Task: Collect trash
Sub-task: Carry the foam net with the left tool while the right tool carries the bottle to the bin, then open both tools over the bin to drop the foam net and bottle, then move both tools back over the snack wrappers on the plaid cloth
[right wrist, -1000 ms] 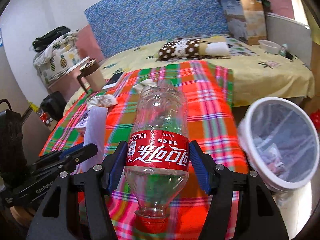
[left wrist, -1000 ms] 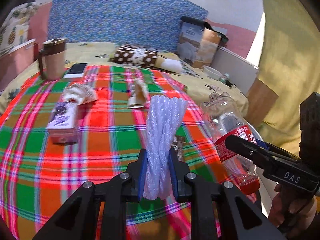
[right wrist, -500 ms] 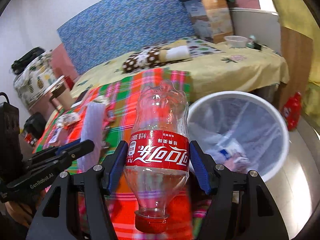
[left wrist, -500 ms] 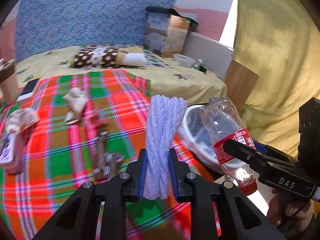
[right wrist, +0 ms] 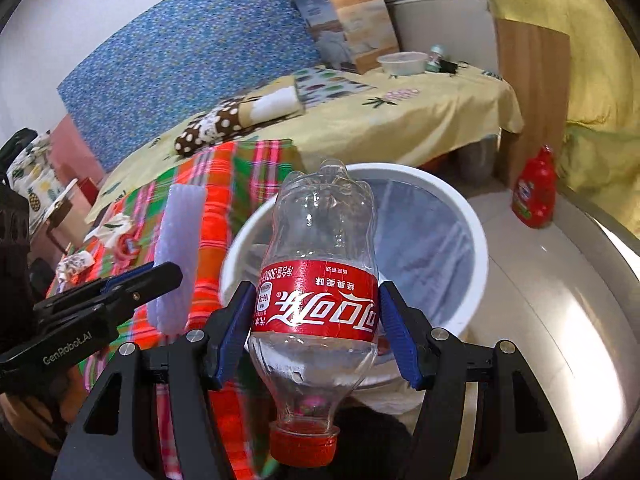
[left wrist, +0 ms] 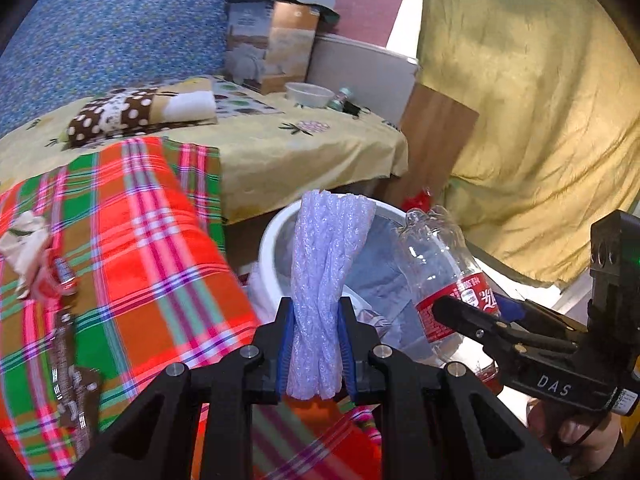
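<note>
My left gripper is shut on a folded piece of white foam wrap, held upright at the near left rim of the white trash bin. My right gripper is shut on an empty clear cola bottle with a red label, cap toward me, held over the bin's near rim. The bin has a clear liner and some trash inside. The bottle also shows in the left wrist view, and the foam wrap in the right wrist view.
A plaid blanket on the bed carries crumpled paper, a small red wrapper and a dark wrapper. A red bottle stands on the floor beyond the bin. A wooden board and yellow curtain stand right.
Both grippers have swung right, away from the blanket, with the foam wrap and the bottle still held. The bin has come close under them.
</note>
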Demonstrator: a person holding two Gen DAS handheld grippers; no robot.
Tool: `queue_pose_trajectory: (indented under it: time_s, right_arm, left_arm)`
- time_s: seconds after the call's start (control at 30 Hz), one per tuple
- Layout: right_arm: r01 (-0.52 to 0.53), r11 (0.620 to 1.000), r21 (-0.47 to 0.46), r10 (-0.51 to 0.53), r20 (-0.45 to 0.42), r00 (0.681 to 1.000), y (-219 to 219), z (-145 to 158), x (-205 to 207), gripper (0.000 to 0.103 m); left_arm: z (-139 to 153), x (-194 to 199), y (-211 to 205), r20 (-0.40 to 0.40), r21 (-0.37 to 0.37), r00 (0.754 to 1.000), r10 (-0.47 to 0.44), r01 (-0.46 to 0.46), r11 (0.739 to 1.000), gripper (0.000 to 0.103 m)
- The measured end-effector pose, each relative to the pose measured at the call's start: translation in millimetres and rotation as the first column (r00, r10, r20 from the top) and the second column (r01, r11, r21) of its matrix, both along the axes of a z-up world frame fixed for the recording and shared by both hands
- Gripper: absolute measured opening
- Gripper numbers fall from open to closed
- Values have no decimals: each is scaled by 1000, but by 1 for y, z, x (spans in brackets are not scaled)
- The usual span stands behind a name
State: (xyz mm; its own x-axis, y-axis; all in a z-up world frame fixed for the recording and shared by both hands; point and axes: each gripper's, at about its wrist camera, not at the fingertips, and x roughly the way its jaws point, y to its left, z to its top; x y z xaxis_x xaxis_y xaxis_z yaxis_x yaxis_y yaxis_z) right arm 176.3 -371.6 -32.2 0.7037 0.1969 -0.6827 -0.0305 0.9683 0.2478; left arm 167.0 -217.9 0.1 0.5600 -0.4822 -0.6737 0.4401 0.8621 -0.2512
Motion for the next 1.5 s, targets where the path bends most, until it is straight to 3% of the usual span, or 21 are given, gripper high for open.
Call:
queue_pose_trajectory:
  time_s: [0.47, 0.6, 0.73, 1.17, 1.5]
  right_arm:
    - [20, 1000, -19, -21, -76, 997, -18, -14, 18, 64]
    - [17, 1000, -19, -18, -64, 998, -20, -13, 18, 64]
    - [17, 1000, -15, -18, -35, 999, -22, -6, 15, 64]
    - [-1, 1000, 6, 1, 7, 1000, -12, 3, 6, 64]
    - [-61, 998, 8, 61, 55, 997, 12, 14, -8, 64]
  left_arm:
    - [-24, 37, -36, -68, 8, 997, -40, 40, 999, 23]
    - [-22, 38, -31, -64, -20, 997, -34, 33, 999, 40]
    - [-17, 39, -28, -53, -36, 998, -26, 25, 999, 42]
    - [-2, 14, -2, -18, -68, 1000, -16, 15, 998, 42]
    - [4, -11, 32, 6, -61, 999, 46, -46, 997, 42]
